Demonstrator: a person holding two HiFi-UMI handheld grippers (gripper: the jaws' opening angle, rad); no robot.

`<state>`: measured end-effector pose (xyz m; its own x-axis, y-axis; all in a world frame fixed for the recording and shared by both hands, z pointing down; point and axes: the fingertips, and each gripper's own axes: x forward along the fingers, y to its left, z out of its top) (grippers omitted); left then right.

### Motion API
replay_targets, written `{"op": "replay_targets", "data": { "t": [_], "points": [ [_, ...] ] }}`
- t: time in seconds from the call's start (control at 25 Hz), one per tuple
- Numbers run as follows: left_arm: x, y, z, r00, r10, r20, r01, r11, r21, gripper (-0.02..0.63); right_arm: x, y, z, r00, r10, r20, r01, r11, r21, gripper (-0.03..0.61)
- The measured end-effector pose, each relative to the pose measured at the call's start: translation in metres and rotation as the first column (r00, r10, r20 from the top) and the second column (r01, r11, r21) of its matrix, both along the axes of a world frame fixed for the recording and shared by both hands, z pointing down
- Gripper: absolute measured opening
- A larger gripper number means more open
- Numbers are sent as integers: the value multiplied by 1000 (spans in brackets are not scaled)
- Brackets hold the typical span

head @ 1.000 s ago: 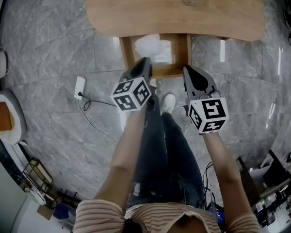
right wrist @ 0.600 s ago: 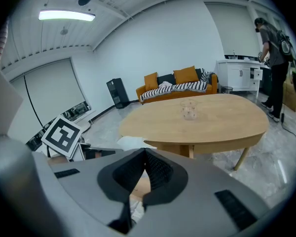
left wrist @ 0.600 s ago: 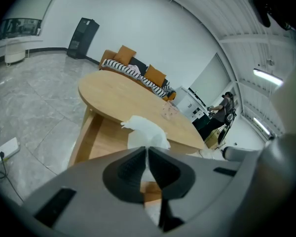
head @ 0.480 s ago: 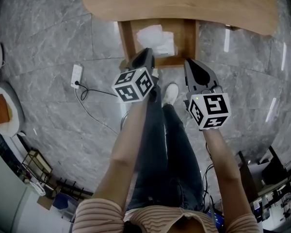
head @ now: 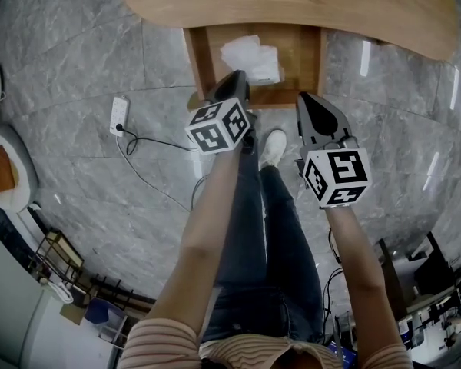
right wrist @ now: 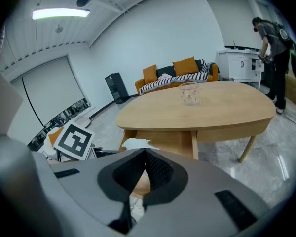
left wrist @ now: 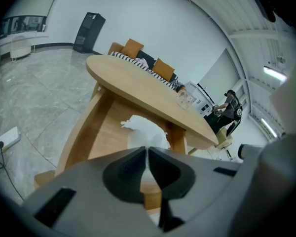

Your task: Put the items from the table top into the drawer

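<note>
- Left gripper (left wrist: 147,149): jaws together with nothing between them; it hangs by the left front corner of the open drawer (head: 198,64)
- Right gripper (right wrist: 144,152): jaws likewise closed tip to tip and empty; it hangs by the drawer's right front corner, and no view shows whether either gripper touches the wood
- White crumpled wad (head: 251,56): lies inside the drawer, about midway between the side walls and toward the back, with bare board on either side
- Clear glass (right wrist: 189,93): stands upright on the table top (right wrist: 227,107), well back from the near edge and roughly in line with the drawer's right wall; it is the only item seen up there
- Stage, as judged: one item is in the drawer and one remains, so the step in hand is most likely fetching the glass
- Technique, as judged: use the right gripper, which sits on the glass's side; spread the jaws wider than the glass before reaching it
- Grip the glass low across its wall, since a smooth, clear surface may slip under a light pinch
- Keep the glass upright on the way down and set it on the bare board toward the drawer's right wall, clear of the wad
- Hold the left gripper away from the drawer's front edge so the path stays free
</note>
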<state>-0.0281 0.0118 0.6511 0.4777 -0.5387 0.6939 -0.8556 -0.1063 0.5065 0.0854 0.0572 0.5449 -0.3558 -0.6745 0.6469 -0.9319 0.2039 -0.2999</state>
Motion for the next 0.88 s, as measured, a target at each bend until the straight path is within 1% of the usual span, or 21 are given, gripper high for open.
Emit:
{"op": "replay_targets", "data": {
  "t": [0.24, 0.56, 0.72, 0.88],
  "points": [
    [7, -11, 20, 999, -47, -17, 46, 999, -15, 28, 1, -6, 12, 1000, -14, 4, 14, 1000, -19, 8],
    [11, -38, 33, 997, -74, -23, 74, 997, 22, 28, 1, -19, 22, 1000, -26, -1, 26, 999, -28, 8],
    [10, -44, 40, 997, -74, -8, 74, 997, 18, 28, -4, -21, 27, 999, -37, 5, 37, 998, -41, 8],
    [5, -43, 48, 997, -73, 17, 73, 997, -8, 28, -9, -20, 29, 999, -45, 8, 45, 998, -49, 8]
  ]
}}
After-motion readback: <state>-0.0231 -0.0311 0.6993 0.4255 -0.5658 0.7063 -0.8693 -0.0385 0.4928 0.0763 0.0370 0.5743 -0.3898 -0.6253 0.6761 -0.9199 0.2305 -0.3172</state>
